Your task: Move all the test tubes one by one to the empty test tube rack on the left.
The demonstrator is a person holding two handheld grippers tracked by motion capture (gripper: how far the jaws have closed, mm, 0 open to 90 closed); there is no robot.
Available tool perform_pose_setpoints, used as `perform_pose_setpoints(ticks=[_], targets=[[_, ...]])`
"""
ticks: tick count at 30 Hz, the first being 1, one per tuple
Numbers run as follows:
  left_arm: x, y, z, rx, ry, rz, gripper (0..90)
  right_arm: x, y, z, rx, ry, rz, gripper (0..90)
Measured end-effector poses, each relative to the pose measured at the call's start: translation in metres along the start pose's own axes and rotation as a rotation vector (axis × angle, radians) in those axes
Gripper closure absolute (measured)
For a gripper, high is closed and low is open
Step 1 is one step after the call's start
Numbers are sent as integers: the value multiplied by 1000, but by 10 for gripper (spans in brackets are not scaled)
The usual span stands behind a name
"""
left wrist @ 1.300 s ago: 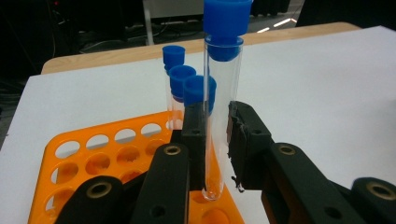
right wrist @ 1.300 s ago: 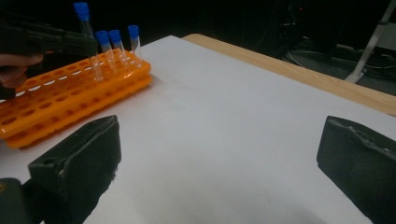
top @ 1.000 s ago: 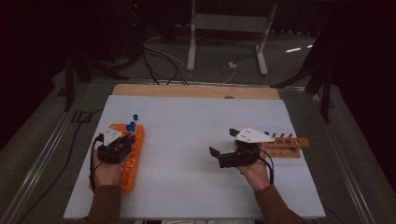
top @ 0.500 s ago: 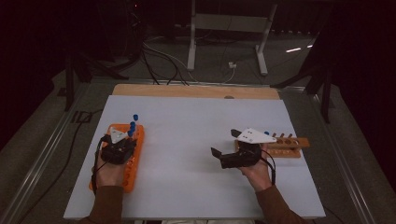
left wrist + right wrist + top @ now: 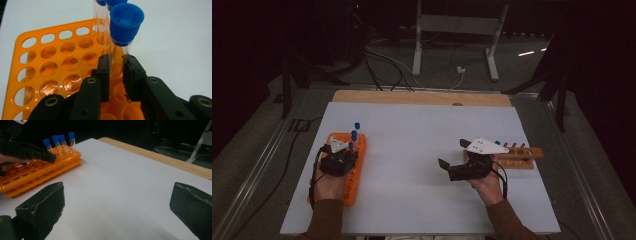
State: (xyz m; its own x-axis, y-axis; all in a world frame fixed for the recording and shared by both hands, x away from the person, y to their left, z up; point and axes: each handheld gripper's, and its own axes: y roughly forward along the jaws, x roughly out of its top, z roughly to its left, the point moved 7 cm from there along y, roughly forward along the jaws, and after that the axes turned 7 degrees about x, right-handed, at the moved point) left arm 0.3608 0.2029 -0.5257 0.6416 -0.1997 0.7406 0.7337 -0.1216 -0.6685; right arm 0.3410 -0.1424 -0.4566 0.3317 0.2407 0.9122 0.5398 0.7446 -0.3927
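In the left gripper view, my left gripper [image 5: 117, 60] is shut on a clear tube [image 5: 119, 50] with a blue cap, which stands upright in a hole of the orange rack [image 5: 50, 67]. More blue-capped tubes [image 5: 101, 15] stand just behind it. From above, the left gripper [image 5: 346, 150] sits over the far part of the orange rack [image 5: 351, 186]. My right gripper [image 5: 453, 154] hovers over the white table to the right, jaws wide open and pointing left with nothing between them [image 5: 117, 192]. The right gripper view has the rack [image 5: 37, 173] and several capped tubes [image 5: 61, 138] far off.
A wooden tube holder [image 5: 523, 157] lies just right of my right hand, with one blue cap [image 5: 497, 143] at its left end. The white table top [image 5: 412, 150] has a wooden strip [image 5: 422, 98] along its far edge. Cables and a stand sit on the floor beyond.
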Motion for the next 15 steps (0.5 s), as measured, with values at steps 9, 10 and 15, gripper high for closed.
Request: perform_pose_setpoints(ticks=[9, 10, 15], targets=[[4, -12, 5, -94, -62, -92, 617, 0, -2, -2, 0, 2, -5, 0], [4, -14, 5, -103, -68, -103, 597, 0, -2, -2, 0, 1, -6, 0], [9, -24, 8, -149, -96, -165, 533, 0, -5, -4, -5, 2, -8, 0]])
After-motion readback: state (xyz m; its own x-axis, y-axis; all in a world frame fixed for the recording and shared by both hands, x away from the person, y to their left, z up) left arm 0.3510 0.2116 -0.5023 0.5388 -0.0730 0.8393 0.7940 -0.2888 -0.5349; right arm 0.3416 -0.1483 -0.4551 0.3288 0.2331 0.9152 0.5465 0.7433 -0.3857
